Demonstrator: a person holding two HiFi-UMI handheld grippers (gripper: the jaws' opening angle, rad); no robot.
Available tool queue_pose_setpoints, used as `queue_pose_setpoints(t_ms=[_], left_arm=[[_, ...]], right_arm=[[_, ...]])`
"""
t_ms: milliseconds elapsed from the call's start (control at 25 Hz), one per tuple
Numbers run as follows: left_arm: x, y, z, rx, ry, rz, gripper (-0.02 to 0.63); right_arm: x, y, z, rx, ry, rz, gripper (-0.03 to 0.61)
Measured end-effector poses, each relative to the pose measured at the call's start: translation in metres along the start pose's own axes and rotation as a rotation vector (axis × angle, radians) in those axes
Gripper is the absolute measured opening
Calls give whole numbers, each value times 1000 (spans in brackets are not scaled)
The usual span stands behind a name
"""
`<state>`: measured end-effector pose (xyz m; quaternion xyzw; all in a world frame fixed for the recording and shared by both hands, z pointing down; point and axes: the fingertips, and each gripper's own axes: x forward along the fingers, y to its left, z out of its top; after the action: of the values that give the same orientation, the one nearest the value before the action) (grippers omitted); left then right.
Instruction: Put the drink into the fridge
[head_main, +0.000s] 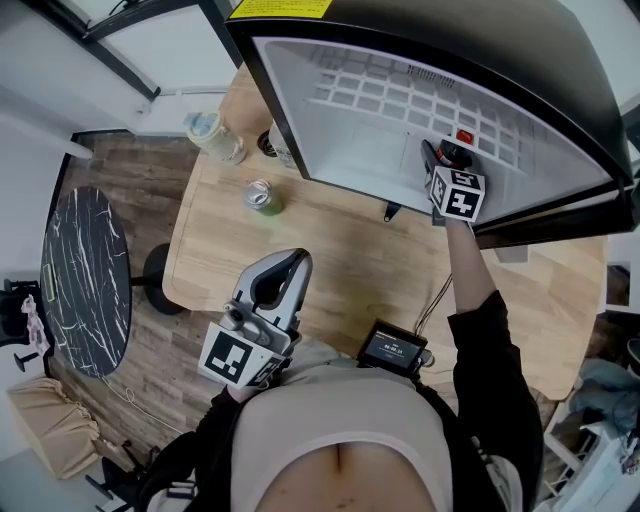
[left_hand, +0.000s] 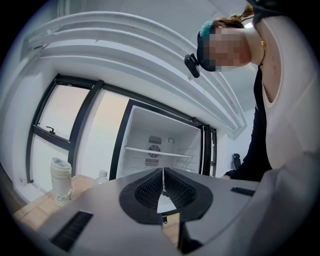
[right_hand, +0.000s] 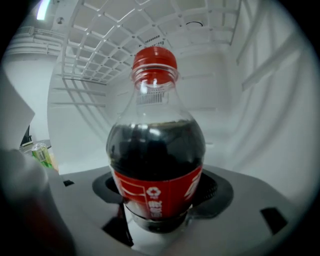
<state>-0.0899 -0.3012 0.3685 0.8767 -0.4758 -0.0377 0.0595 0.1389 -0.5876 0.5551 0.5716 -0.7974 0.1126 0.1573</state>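
a: since the head view comes first, where's the drink?
b: the cola bottle (head_main: 461, 140) is inside the open fridge (head_main: 370, 160), carried by the right gripper (head_main: 448, 160). the fridge sits at the far right of the wooden table (head_main: 350, 260), so the arm is stretched out to reach it.
a: and the left gripper (head_main: 288, 266)?
b: held near the body, well apart from the fridge. i'd say it has no job just now.
a: its own view?
b: jaw tips pressed together with nothing between them, facing the fridge across the table.
a: the right gripper view?
b: jaws clamped low on the bottle, at the red label, which holds it upright with the cap on top. white fridge walls and a wire shelf (right_hand: 115, 30) surround it. i can't tell if its base touches anything, so it's probably not set down yet.
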Motion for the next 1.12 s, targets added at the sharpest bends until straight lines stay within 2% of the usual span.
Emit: queue_pose_setpoints(t_ms=[440, 800, 960, 1120], left_arm=[[-2, -8, 5, 1, -13, -19, 15], [2, -19, 6, -25, -30, -61, 15], [2, -25, 9, -19, -41, -77, 15], [2, -29, 10, -19, -46, -90, 15]], right_arm=[[-22, -1, -4, 28, -41, -54, 345], [-52, 14, -12, -9, -53, -80, 350], [-70, 24, -11, 9, -64, -65, 350], [-97, 43, 1, 7, -84, -5, 348]])
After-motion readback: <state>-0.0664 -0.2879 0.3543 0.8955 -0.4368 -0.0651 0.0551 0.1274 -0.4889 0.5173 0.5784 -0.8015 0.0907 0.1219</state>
